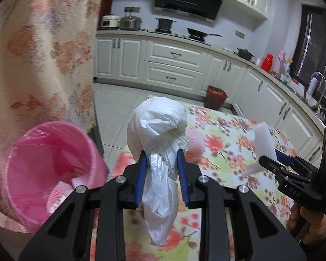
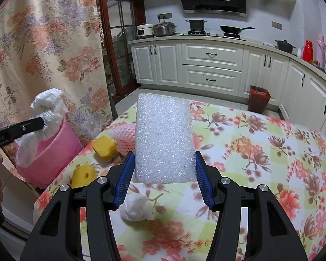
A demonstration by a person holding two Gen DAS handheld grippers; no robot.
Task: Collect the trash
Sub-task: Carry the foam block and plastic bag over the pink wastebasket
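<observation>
My left gripper (image 1: 162,165) is shut on a crumpled white plastic bag (image 1: 160,130) and holds it above the table edge, just right of the pink bin (image 1: 54,169). The bin has a pink liner and some trash inside. In the right wrist view the bag (image 2: 47,106) hangs over the bin (image 2: 52,152). My right gripper (image 2: 164,169) is shut on a white foam block (image 2: 164,139), held upright above the table. On the table lie two yellow sponge pieces (image 2: 104,146) (image 2: 83,175), a pink foam net (image 2: 123,137) and a white tissue wad (image 2: 137,209).
The table has a floral cloth (image 2: 260,152). A floral curtain (image 2: 43,43) hangs left behind the bin. A brown waste bin (image 2: 258,100) stands on the floor by the white kitchen cabinets (image 2: 210,65).
</observation>
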